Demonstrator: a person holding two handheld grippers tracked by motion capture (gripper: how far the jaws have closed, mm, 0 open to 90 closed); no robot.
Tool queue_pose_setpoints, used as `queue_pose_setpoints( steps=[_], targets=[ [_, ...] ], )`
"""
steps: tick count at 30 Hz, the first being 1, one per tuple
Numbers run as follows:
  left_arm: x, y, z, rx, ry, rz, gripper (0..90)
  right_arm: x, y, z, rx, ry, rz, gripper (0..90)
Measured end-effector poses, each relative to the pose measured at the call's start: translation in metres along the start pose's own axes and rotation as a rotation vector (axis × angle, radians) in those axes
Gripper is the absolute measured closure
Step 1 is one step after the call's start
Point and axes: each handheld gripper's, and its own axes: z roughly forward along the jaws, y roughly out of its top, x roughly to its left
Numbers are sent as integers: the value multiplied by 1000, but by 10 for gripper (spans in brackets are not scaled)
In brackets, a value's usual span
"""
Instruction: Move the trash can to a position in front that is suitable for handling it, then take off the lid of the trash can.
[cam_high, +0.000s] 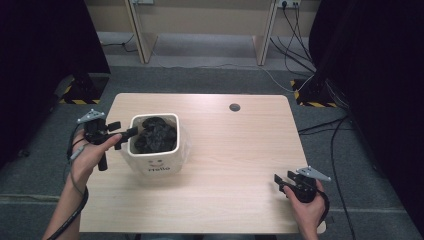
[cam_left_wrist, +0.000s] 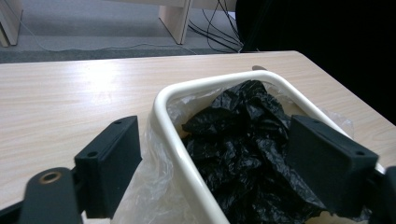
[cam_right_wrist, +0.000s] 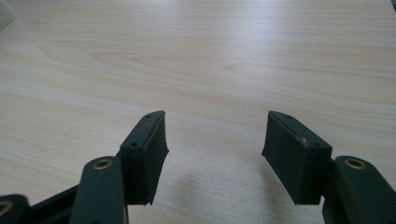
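Observation:
A white square bin (cam_high: 159, 162) with "Hello" printed on its front stands on the left half of the wooden table (cam_high: 235, 150). It is lined with clear plastic film and holds a crumpled black plastic bag (cam_high: 156, 135). My left gripper (cam_high: 124, 130) is at the bin's left wall, open. In the left gripper view the gripper (cam_left_wrist: 217, 163) straddles the bin's rim (cam_left_wrist: 168, 121): one jaw is outside by the clear film, the other over the black bag (cam_left_wrist: 238, 140), and neither presses on anything. My right gripper (cam_high: 282, 179) rests low near the front right corner, open, with bare wood between its jaws (cam_right_wrist: 215, 149).
A small dark round grommet (cam_high: 234, 107) sits near the table's far edge. Beyond the table are grey carpet, wooden legs (cam_high: 137, 30) and loose cables (cam_high: 295, 30). Black curtains hang at both sides.

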Motion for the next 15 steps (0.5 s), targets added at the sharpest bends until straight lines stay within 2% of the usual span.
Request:
queue_pose_setpoints(
  steps=[3, 7, 12, 15],
  targets=[
    [-1, 2, -1, -10, 0, -10, 180, 0, 1, -1, -7, 0, -1, 411],
    [-1, 4, -3, -13, 20, -15, 193, 2, 3, 0, -8, 12, -5, 435],
    [2, -2, -5, -14, 45, 1, 206, 6, 5, 1, 8, 34, -16, 460],
    [3, -6, -10, -23, 45, 10, 209, 9, 8, 1, 8, 39, -21, 462]
  ],
)
